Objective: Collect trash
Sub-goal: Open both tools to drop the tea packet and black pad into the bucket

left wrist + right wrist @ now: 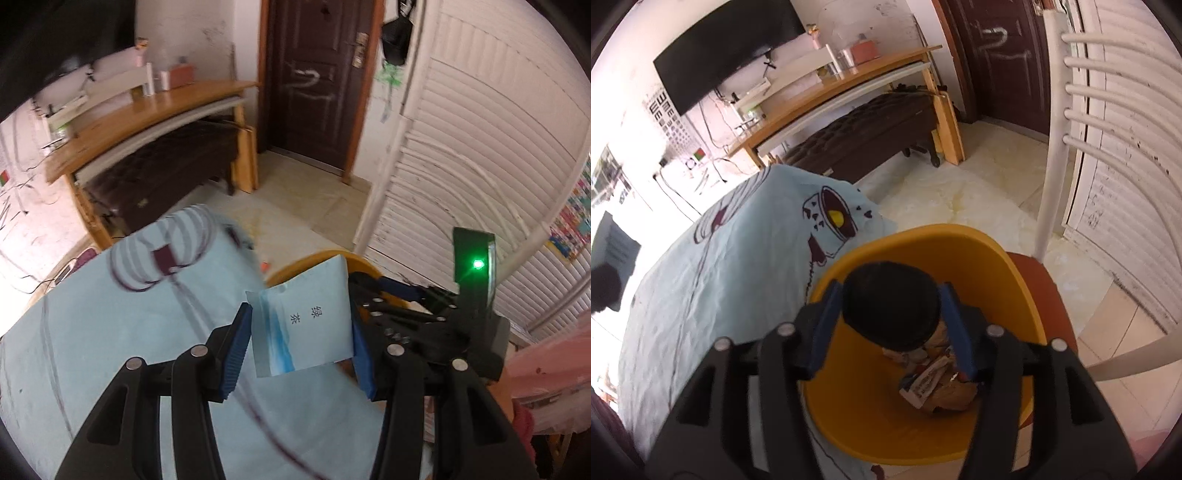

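My left gripper (301,332) is shut on a light blue tea packet (303,323) with printed characters, held above the edge of the blue tablecloth (110,350). Behind the packet shows the rim of the yellow bin (314,258) and my other gripper's black body (424,317). My right gripper (892,314) is shut on a round black object (892,306) and holds it over the mouth of the yellow bin (849,406). Crumpled wrappers and paper (934,384) lie at the bottom of the bin.
The table with the blue printed cloth (720,277) stands left of the bin. A red chair seat with a white frame (1045,288) is right of the bin. A wooden desk (831,96), a dark bench (871,125) and a brown door (314,81) lie beyond.
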`<state>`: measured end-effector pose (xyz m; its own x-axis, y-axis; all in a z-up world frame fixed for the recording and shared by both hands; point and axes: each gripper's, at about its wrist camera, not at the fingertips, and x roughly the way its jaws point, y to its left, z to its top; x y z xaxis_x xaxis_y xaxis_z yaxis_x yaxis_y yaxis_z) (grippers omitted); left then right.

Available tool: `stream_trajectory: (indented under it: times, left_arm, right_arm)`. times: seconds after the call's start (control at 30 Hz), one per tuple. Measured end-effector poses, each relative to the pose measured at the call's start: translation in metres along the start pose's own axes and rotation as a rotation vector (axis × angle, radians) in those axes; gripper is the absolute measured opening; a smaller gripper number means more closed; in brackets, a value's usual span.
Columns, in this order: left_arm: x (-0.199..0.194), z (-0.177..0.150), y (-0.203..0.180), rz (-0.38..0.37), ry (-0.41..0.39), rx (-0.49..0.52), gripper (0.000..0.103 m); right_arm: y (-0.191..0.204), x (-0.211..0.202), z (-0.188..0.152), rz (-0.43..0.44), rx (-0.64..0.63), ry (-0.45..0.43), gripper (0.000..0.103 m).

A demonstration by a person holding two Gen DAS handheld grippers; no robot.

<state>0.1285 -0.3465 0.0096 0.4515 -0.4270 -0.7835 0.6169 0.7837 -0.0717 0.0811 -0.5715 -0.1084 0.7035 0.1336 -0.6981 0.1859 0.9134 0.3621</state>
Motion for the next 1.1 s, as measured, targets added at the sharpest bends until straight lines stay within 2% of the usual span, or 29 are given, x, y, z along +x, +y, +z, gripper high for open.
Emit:
stream_trajectory:
  times: [0.17, 0.3, 0.5, 0.57, 0.6, 0.63, 0.7, 0.93, 1.0, 1.1]
  left_arm:
    - [0.021, 0.004, -0.021, -0.035, 0.046, 0.012, 0.046]
    - [0.027, 0.004, -0.025, -0.041, 0.057, 0.011, 0.046]
    - [0.034, 0.012, -0.026, -0.086, 0.065, -0.019, 0.047]
    - [0.034, 0.013, -0.026, -0.115, 0.048, -0.021, 0.057]
    - [0.035, 0.014, -0.026, -0.126, 0.042, -0.022, 0.069]
    - [0.035, 0.015, -0.025, -0.14, 0.037, -0.024, 0.076]
    - [0.035, 0.015, -0.022, -0.167, 0.02, -0.029, 0.082]
    - [0.029, 0.009, -0.005, -0.125, -0.015, -0.066, 0.086]
    - [0.019, 0.0, 0.005, -0.074, -0.055, -0.057, 0.089]
    - [-0.001, -0.016, 0.026, 0.021, -0.13, -0.054, 0.095]
  right_arm:
    - [-0.011, 0.002, 0.0, 0.043, 0.037, 0.012, 0.063]
    - [-0.02, -0.001, 0.0, 0.06, 0.069, 0.006, 0.074]
    - [-0.04, -0.015, 0.003, 0.034, 0.125, -0.037, 0.075]
    - [-0.048, -0.021, 0.004, 0.025, 0.145, -0.052, 0.075]
    - [-0.052, -0.022, 0.004, 0.019, 0.154, -0.058, 0.075]
    - [-0.056, -0.024, 0.005, 0.015, 0.162, -0.064, 0.076]
    - [-0.062, -0.028, 0.004, 0.013, 0.181, -0.075, 0.078]
    - [-0.054, -0.035, 0.006, 0.025, 0.167, -0.099, 0.078]
    - [-0.043, -0.041, 0.007, 0.03, 0.139, -0.115, 0.079]
    - [-0.015, -0.052, 0.008, 0.031, 0.062, -0.136, 0.089]
